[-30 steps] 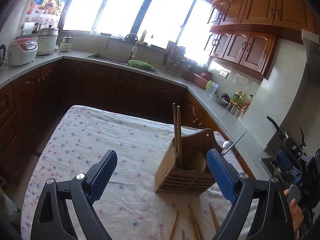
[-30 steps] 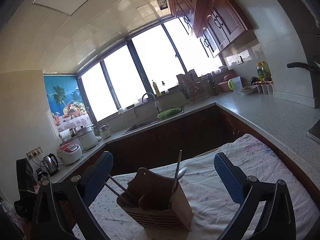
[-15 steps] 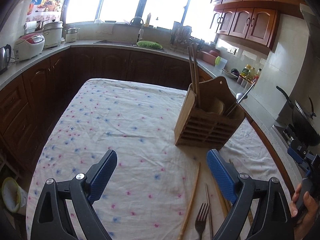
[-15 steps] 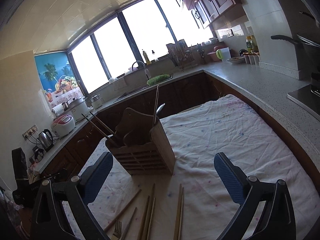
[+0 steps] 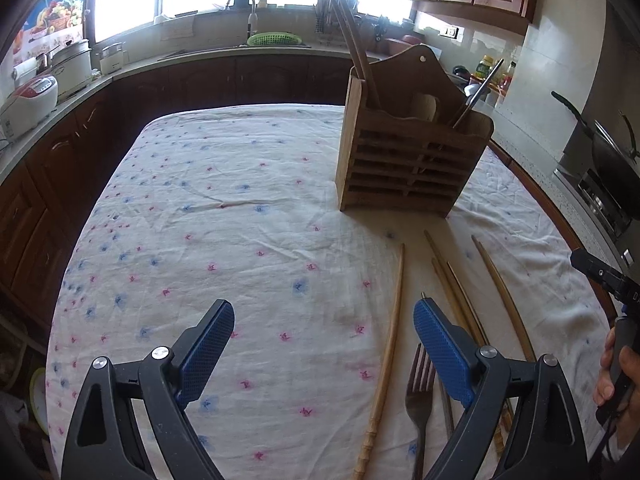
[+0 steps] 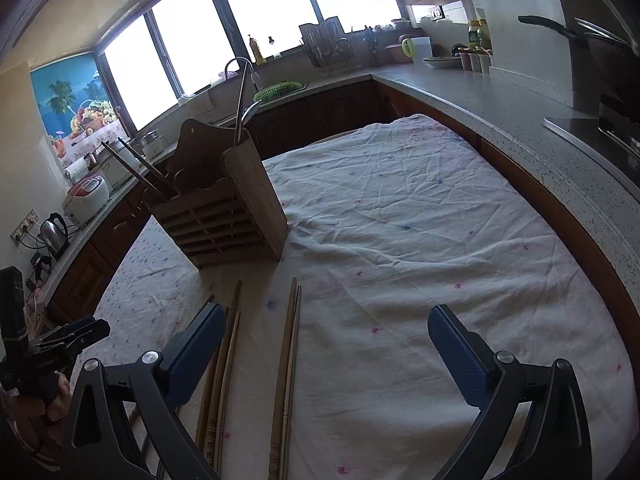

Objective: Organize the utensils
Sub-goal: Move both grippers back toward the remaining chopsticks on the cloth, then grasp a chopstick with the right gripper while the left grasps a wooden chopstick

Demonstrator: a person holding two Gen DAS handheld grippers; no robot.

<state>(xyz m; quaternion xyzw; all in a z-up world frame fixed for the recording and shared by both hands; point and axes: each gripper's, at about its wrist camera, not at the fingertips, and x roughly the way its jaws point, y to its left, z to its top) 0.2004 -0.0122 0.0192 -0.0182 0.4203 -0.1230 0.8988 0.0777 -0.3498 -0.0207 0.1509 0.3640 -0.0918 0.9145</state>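
Both jaws stand wide, empty: my left gripper (image 5: 323,354), my right gripper (image 6: 322,354). Long wooden chopsticks (image 6: 285,364) lie near the tablecloth's front edge, before the slatted wooden holder (image 5: 404,152). Grabbing two touching sticks, perhaps, one may slip.

Chopsticks (image 5: 390,344), fork (image 5: 418,398) on tablecloth (image 5: 224,240) before holder (image 5: 408,160).

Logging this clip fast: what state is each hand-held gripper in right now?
Left hand-held gripper: open, holding nothing, above the tablecloth.
Right hand-held gripper: open, holding nothing, above the chopsticks.
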